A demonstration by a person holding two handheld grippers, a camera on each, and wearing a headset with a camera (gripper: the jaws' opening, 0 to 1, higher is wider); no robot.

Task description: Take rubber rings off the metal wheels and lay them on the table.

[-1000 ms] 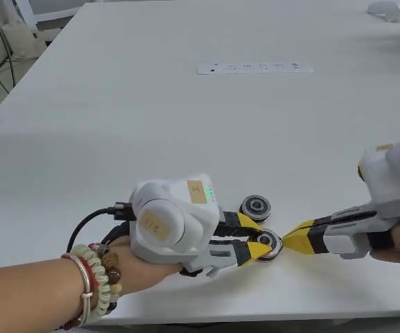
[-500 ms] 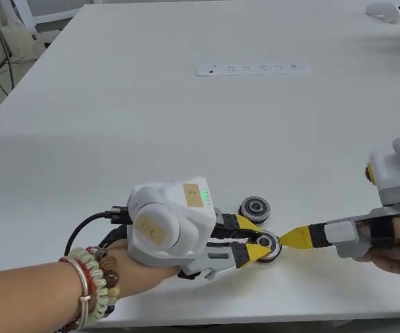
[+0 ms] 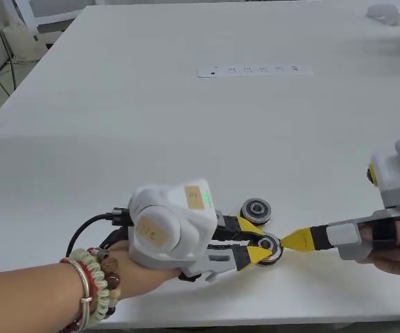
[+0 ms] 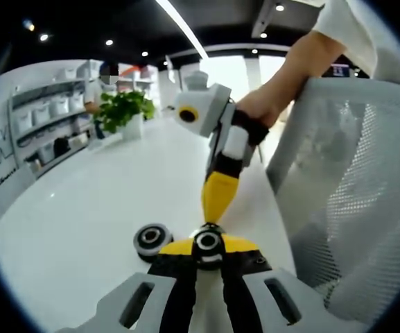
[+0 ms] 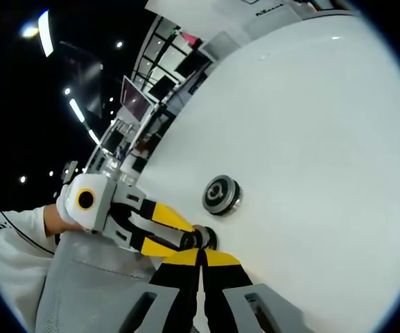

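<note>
While L gripper (image 3: 258,244) clamps metal wheel (image 3: 269,246), R gripper (image 3: 288,241), jaws pressed together, touches its right rim; 2nd wheel (image 3: 256,209) just beyond.

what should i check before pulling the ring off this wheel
1. Left gripper clamped on the wheel: ok.
2. Right gripper at the wheel's edge, jaws together: ok.
3. Ring actually caught between the right jaws: cannot tell.
4. Spare wheel lies apart from the held one: ok.
5. Bare table nearby to lay the ring on: ok.
</note>
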